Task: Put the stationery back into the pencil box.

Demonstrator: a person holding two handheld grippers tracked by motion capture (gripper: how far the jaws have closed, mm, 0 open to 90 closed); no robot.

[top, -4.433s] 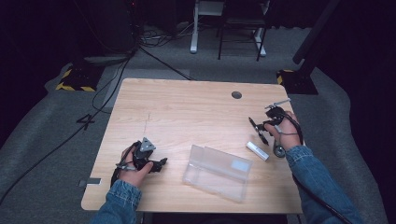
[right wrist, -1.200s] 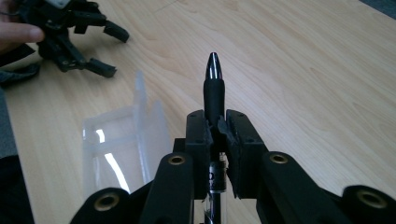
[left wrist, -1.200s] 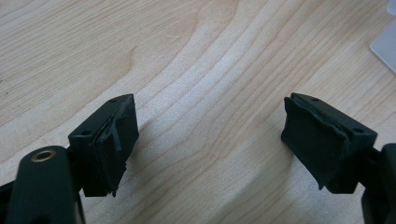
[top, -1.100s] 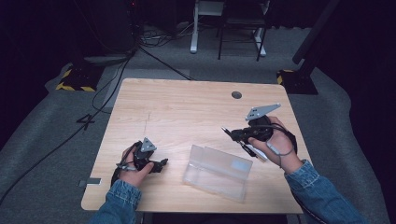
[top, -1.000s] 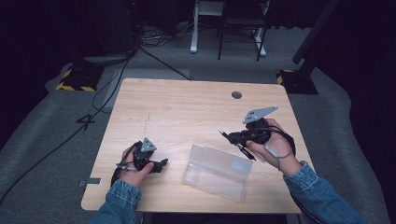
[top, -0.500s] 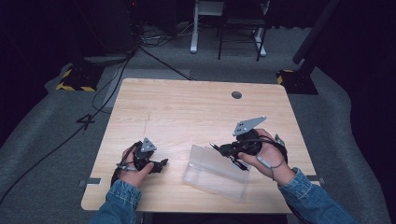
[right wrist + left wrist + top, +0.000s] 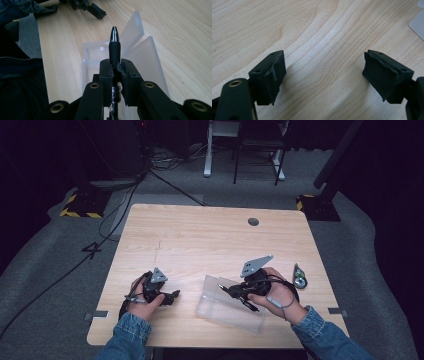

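pen (image 7: 115,47) sits pinched in my right gripper (image 7: 239,295), tip over the open clear case (image 7: 227,307) near the table's (image 7: 200,240) front edge. my left gripper (image 7: 167,297) rests by the front left corner, jaws spread, nothing between.

Wood table (image 7: 200,240), small grey obj (image 7: 299,277)

Light wooden table (image 7: 200,240), open clear plastic case (image 7: 227,307) near its front edge, small silvery object (image 7: 299,277) at right.
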